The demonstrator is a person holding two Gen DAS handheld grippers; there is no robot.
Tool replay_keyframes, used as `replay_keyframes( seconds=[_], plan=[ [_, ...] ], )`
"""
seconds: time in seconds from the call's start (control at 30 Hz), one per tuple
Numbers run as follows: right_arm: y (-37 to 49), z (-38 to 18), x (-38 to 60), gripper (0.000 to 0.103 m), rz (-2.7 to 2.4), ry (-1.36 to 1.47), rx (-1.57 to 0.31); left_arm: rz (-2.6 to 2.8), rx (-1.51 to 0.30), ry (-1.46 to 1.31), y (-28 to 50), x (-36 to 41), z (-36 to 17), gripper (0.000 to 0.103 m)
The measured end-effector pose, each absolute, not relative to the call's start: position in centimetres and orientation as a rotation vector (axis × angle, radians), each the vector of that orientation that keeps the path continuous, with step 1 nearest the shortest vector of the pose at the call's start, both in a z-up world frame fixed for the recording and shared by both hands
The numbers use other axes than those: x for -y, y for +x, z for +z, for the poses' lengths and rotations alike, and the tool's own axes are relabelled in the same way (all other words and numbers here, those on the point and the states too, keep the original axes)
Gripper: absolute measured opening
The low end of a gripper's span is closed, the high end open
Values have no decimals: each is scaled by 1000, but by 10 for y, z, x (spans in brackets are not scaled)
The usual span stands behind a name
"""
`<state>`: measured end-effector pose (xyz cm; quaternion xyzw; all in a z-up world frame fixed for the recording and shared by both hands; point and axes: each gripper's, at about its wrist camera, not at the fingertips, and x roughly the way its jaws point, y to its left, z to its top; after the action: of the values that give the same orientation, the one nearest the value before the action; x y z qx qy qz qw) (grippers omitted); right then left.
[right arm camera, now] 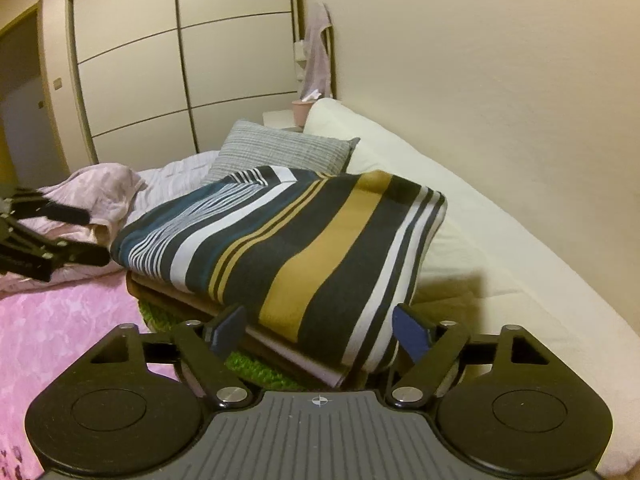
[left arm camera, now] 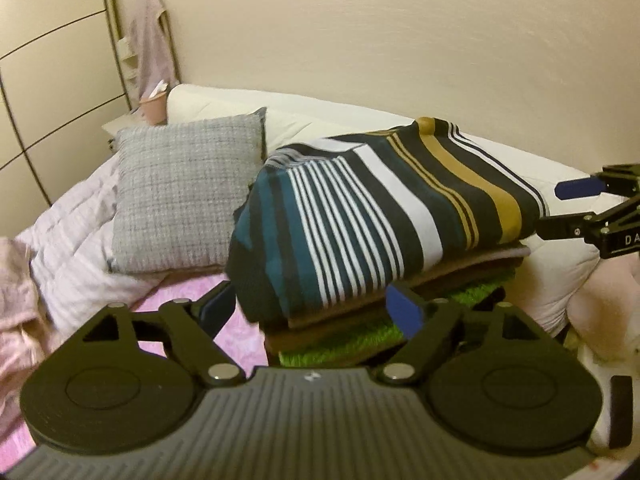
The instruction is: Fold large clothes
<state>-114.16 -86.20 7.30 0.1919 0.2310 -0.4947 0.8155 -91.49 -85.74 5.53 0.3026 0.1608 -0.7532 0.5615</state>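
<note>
Left wrist view: left gripper [left arm camera: 312, 308] spread wide, blue pads clear of cloth, nothing gripped. Straight ahead, folded striped garment [left arm camera: 384, 208] in teal, white, black and mustard, lying on top of a stack of brown folded cloths [left arm camera: 404, 280] over a green shaggy mat [left arm camera: 348, 344]. Grey checked cushion [left arm camera: 184, 192] just left of the stack, pink bedspread [left arm camera: 192, 304] below it. At the right edge, right gripper [left arm camera: 580, 200], with white letters "DA" readable on its black body, rest cut off.

Right wrist view: right gripper [right arm camera: 320, 328] likewise wide open, empty, fingers either side of the stack's near corner without touching the striped garment [right arm camera: 296, 232]. Left gripper [right arm camera: 76, 236] at the left edge beside the pile, over crumpled pale pink bedding [right arm camera: 96, 188]. No legible writing on it. White mattress [right arm camera: 500, 240] along the wall.
</note>
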Motion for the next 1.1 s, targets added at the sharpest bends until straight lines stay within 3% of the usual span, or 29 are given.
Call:
replay_keyframes(
  seconds=[0.23,0.77,1.1],
  plan=[
    [-1138,83,818,84,-1157,447,-466,-1736,-439,635,-896,813,54,102],
    [-1088,102,669,90,-1343,618,-522,-1758,-634,627,-870,690,61,102],
    [-1070,109,656,90,-1282,617,-585,-1625,-702,620,-871,668,63,102]
  ],
)
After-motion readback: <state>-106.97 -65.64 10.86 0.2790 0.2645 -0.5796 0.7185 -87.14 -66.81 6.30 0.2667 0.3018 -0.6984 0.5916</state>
